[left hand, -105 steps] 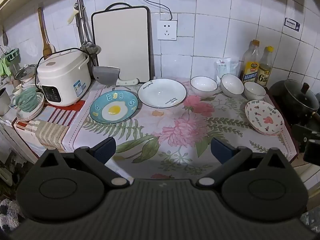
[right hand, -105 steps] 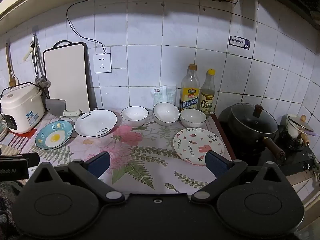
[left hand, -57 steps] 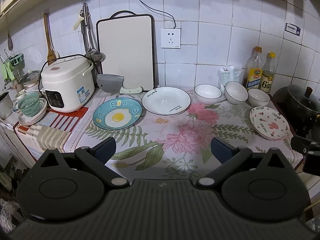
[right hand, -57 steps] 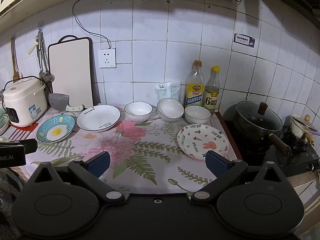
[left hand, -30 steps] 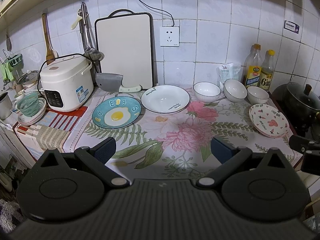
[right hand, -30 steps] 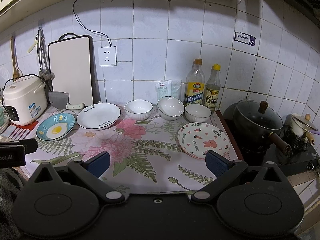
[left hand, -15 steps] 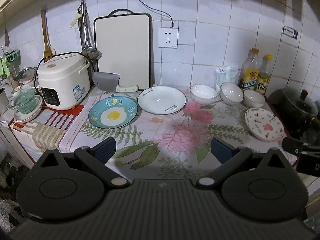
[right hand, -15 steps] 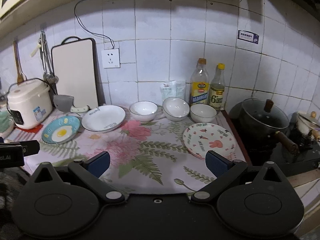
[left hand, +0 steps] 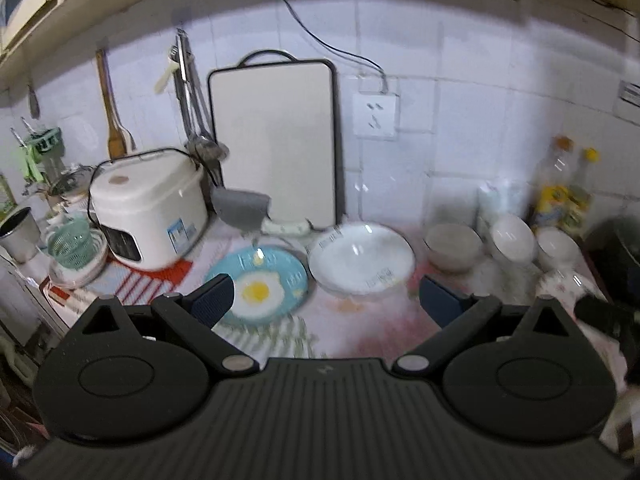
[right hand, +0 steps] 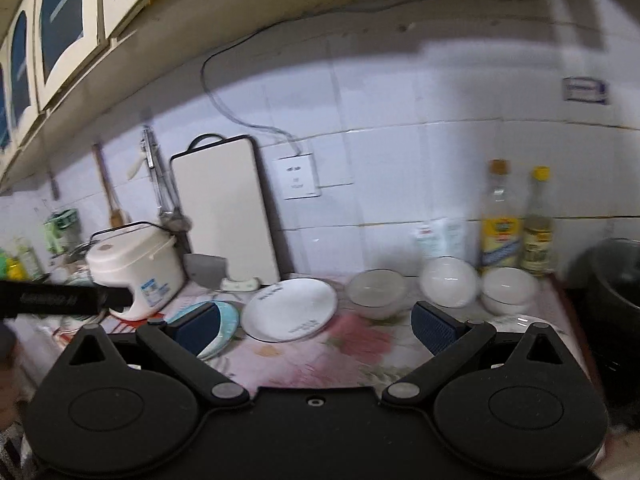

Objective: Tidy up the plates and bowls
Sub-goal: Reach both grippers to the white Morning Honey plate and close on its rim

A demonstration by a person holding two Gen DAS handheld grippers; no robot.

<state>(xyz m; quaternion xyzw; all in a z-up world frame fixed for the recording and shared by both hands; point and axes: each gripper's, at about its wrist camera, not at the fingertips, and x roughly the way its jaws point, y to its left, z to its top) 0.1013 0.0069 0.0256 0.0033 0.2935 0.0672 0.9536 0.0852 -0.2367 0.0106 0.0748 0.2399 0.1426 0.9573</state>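
Left gripper [left hand: 326,300] spread wide, empty, low over counter edge. Blue egg plate [left hand: 260,290] just ahead, nearest its left finger; white plate [left hand: 360,258] beside it, rightward. Three bowls [right hand: 376,288] in row further right. Right gripper [right hand: 314,328] spread, empty.
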